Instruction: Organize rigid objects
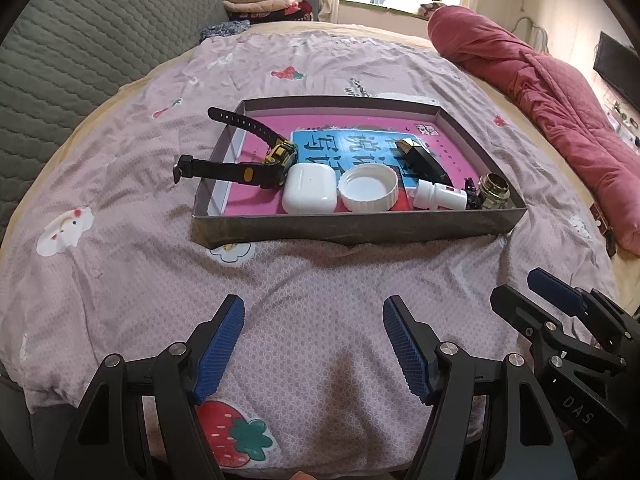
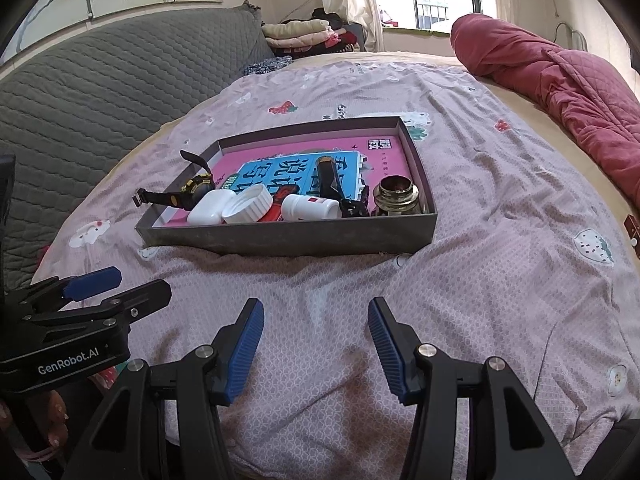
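Both grippers hovering low over the bed (image 1: 320, 280), side by side, well short of the tray (image 1: 352, 228). Left gripper (image 1: 314, 344) with jaws wide, nothing between them. Right gripper (image 2: 316, 348) the same: jaws wide, empty.

All the goods already inside the tray, crowded along the near wall: watch (image 1: 256, 160) at the left, straps draped out over the left rim; white earbud case (image 1: 308, 190) just beside it; white lid (image 1: 370, 188) touching the case; small white bottle (image 1: 440, 196) lying on its side; black clip (image 2: 354, 204) next; brass fitting (image 2: 396, 196) upright in the near right corner. Dark lipstick-like tube (image 1: 424, 160) lying further back on the printed card.

Risks from here, as a judgement: tight packing, so wide jaws dropping on 1 item likely to nudge 2 neighbours. Bottle on its side free to roll. Soft bedding under the tray, so a push on the rim could tip or slide it. Watch strap prone to snagging on the wall during a lift.
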